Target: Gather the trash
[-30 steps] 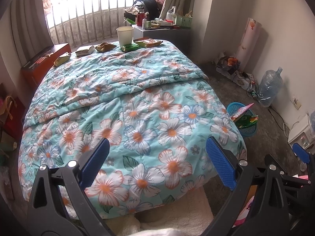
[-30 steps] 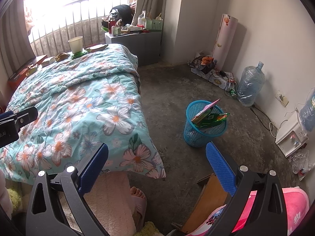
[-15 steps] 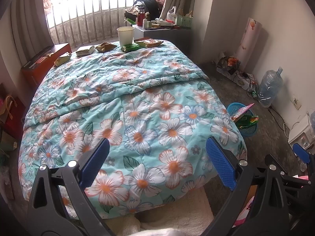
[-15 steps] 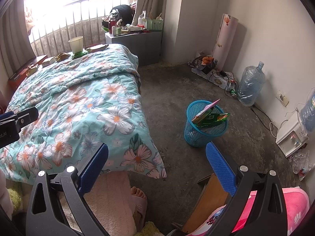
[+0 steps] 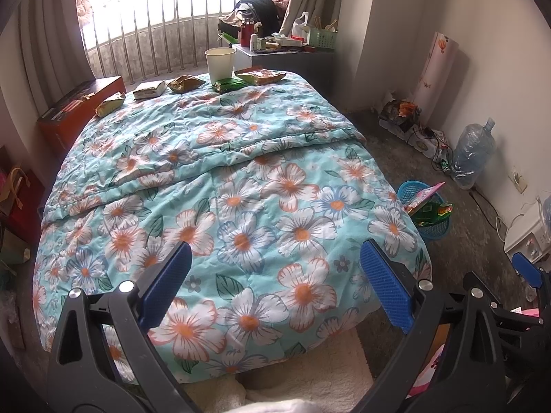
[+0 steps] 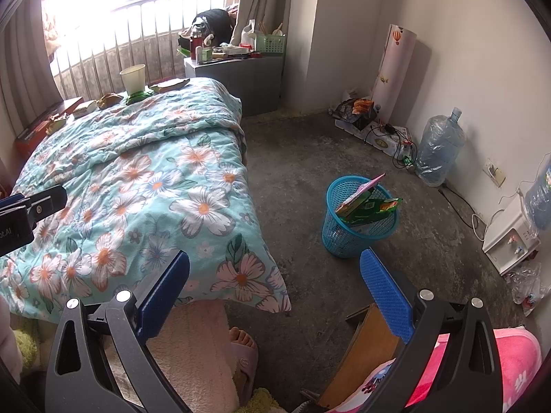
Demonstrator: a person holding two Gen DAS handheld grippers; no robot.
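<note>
— At the foot of the bed (image 5: 241, 179), what are the two tools doing?
— The left hand-held gripper (image 5: 275, 275) hangs over the floral quilt, blue pads spread wide, nothing between them. The right hand-held gripper (image 6: 275, 282) is likewise agape and empty, over the floor beside the bed.
— And the trash?
— Snack wrappers (image 5: 184, 83) lie in a row along the far edge of the bed, next to a paper cup (image 5: 220, 63). More wrappers stick out of the blue basket (image 6: 339, 237) on the floor, to the right of the bed.
</note>
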